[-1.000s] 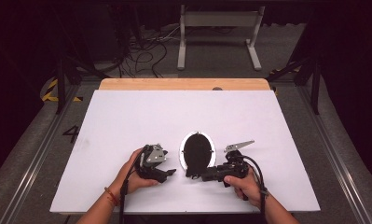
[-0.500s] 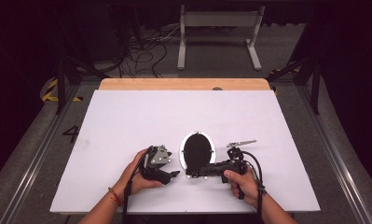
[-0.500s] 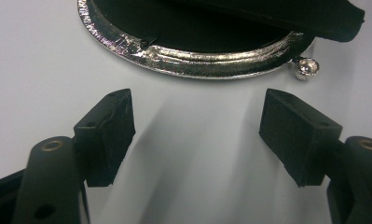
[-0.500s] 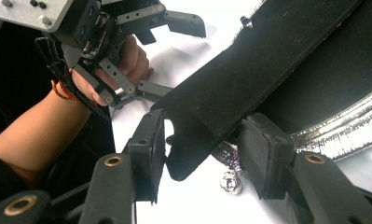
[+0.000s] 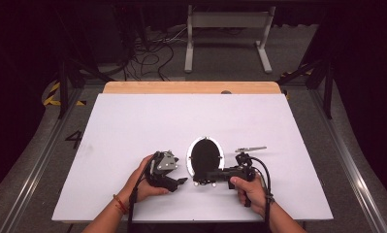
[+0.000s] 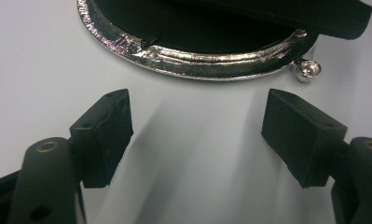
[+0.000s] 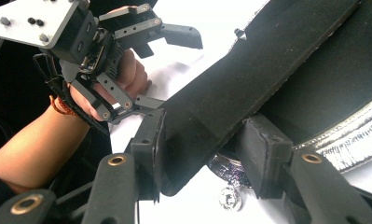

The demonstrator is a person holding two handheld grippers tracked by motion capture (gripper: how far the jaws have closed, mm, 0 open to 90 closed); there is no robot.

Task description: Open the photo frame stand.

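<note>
The oval silver-framed object [image 5: 205,156], seemingly a small stand mirror lying face-down on the white table [image 5: 133,126], sits near the front edge between the two hands. The right gripper [image 7: 204,154] is clamped on its black back flap [image 7: 249,79], which looks like a prop stand. The left gripper [image 6: 195,135] waits with jaws apart just beside the rim, holding nothing. Lifting the flap alone risks dragging or tipping the frame, since nothing pins it down; the thin flap could also slip from the pads.
</note>
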